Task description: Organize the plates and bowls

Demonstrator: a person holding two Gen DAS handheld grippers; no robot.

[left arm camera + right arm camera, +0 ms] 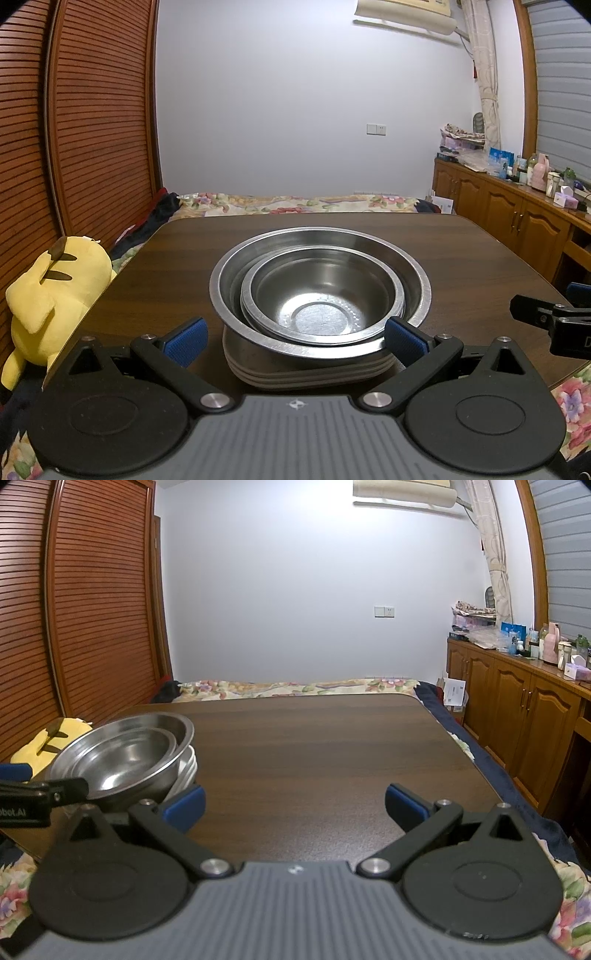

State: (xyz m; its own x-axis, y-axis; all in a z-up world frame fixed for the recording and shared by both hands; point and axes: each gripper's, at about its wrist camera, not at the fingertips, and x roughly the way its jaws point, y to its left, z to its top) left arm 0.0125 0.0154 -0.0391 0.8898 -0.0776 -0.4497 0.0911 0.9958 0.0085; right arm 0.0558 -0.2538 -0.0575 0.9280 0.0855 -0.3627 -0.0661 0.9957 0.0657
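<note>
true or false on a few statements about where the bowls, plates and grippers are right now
1. The small bowl sits inside the big bowl. True.
2. The bowls rest on a stack of plates. True.
3. The left gripper is shut on a bowl. False: it is open, fingers either side of the stack.
4. The right gripper holds a plate. False: it is open, over bare table.
5. The stack is to the right gripper's left. True.

We read "obot.AI" in pale letters on the black body of the left gripper [22,810], cut by the frame edge; a lone "D" marks the right gripper [576,341].
</note>
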